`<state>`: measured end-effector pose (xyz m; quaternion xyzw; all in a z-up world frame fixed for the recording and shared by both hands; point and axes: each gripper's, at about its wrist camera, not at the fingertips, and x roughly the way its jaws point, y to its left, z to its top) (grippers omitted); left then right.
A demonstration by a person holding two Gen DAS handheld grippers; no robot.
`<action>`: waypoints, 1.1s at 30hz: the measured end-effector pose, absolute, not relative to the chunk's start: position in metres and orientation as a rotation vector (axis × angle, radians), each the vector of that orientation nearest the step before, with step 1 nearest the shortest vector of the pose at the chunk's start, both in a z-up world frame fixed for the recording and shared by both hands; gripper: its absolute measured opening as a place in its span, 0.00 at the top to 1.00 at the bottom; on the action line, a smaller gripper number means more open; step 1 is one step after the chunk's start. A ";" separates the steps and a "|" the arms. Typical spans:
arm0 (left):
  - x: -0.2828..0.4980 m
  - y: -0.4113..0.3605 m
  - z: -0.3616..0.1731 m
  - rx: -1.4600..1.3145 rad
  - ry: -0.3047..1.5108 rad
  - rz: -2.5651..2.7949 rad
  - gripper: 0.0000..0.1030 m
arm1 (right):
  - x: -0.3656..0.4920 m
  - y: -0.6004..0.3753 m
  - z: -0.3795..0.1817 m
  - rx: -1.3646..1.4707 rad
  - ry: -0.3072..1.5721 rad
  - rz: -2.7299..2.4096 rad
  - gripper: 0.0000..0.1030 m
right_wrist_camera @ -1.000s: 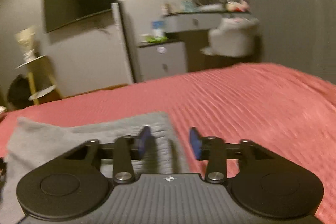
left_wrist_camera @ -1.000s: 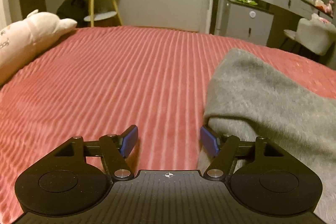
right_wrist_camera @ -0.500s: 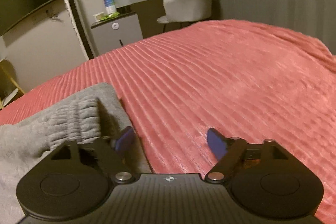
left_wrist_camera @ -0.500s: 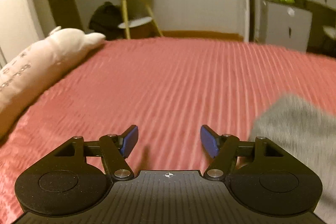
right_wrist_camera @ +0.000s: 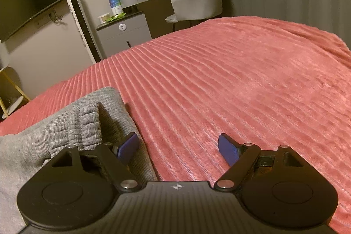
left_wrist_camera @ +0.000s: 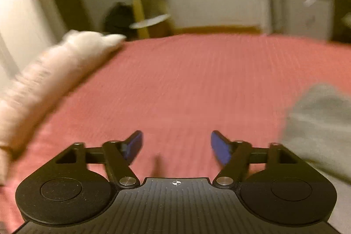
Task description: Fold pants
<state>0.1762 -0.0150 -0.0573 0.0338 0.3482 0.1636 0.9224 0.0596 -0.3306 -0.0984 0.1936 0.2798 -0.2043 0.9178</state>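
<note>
Both tools are empty, so the fold looks to be between steps, or possibly already finished: the grey ribbed-knit pants (right_wrist_camera: 65, 124) lie bunched in layers on the pink ribbed bedspread (right_wrist_camera: 230, 84), with a thick gathered band, likely the waistband, sitting on top. Whether another fold is needed cannot be judged from these 2 views.

The right gripper (right_wrist_camera: 178, 146) has its blue-padded jaws spread wide and holds nothing. Its left pad sits just over the near right edge of the pants, while its right pad hangs over bare bedspread. If another fold is due, this gripper would need to shift left, lower onto that edge and close on all the layers together.

The left gripper (left_wrist_camera: 176, 147) is likewise spread apart and empty, over bare bedspread. In its blurred view the pants (left_wrist_camera: 318, 124) lie to the right, apart from the pads, and a long white plush pillow (left_wrist_camera: 54, 71) lies at the far left. It would need to travel right to reach the cloth.
</note>
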 end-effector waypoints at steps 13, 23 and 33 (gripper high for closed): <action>0.098 0.012 -0.070 -0.242 0.861 -0.069 0.09 | 0.054 -0.367 -0.090 0.598 0.633 -0.257 0.20; 0.100 0.036 -0.082 -0.480 0.910 -0.238 0.09 | 0.058 -0.407 -0.105 0.886 0.797 0.127 0.06; 0.117 0.011 -0.097 -0.420 0.960 -0.334 0.04 | 0.069 -0.428 -0.132 1.135 0.781 0.347 0.04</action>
